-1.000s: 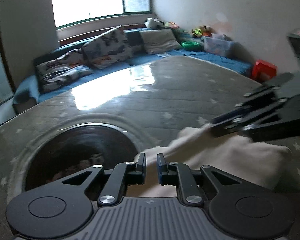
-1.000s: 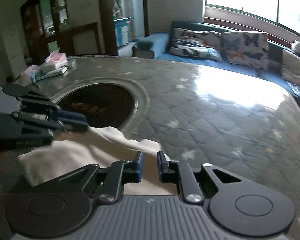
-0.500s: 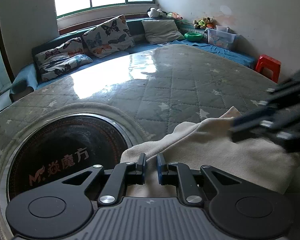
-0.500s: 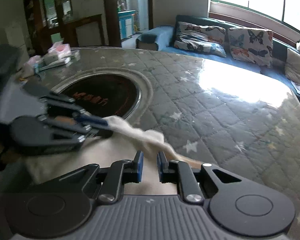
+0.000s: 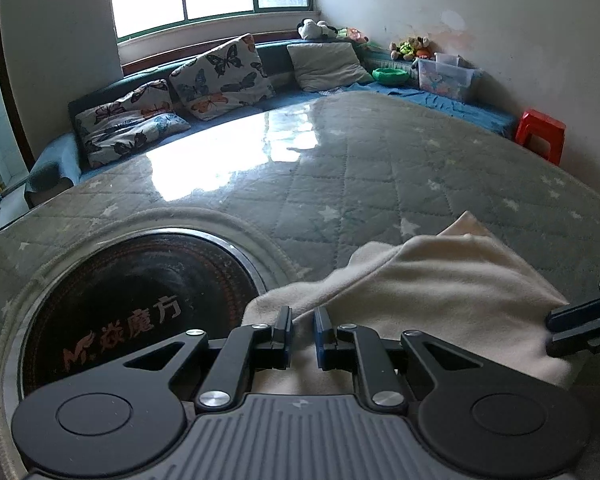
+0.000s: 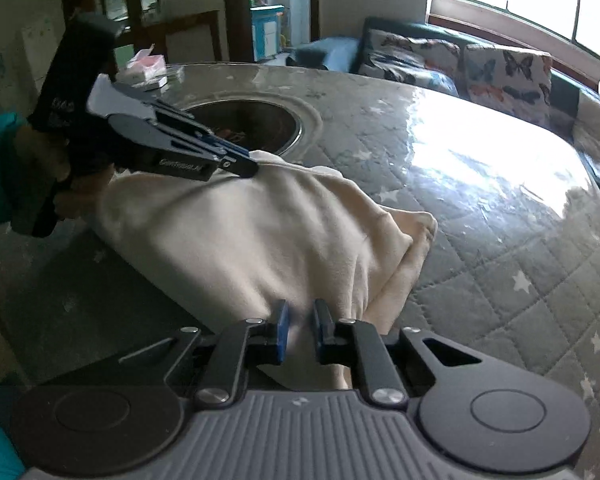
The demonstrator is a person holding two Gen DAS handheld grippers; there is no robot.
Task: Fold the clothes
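A cream garment [image 5: 440, 300] lies partly folded on the quilted grey table [image 5: 360, 184]. My left gripper [image 5: 302, 322] is shut on the garment's edge near the dark round inset. In the right wrist view the left gripper [image 6: 246, 166] pinches the far corner of the cream garment [image 6: 260, 240]. My right gripper [image 6: 300, 318] is shut on the near edge. The cloth is stretched and raised between the two, with a folded layer [image 6: 416, 236] resting on the table beneath. The right gripper's fingers [image 5: 576, 322] show at the right edge of the left wrist view.
A dark round inset [image 5: 140, 296] with printed lettering is sunk into the table beside the cloth. Tissue packs [image 6: 146, 70] sit at the far table edge. A sofa with butterfly cushions [image 5: 220, 76] and a red stool [image 5: 540, 136] stand beyond. A hand [image 6: 44, 152] holds the left gripper.
Both grippers have lifted the cloth's edge and drawn apart, pulling it taut. The right gripper has slid to the right edge of the left wrist view.
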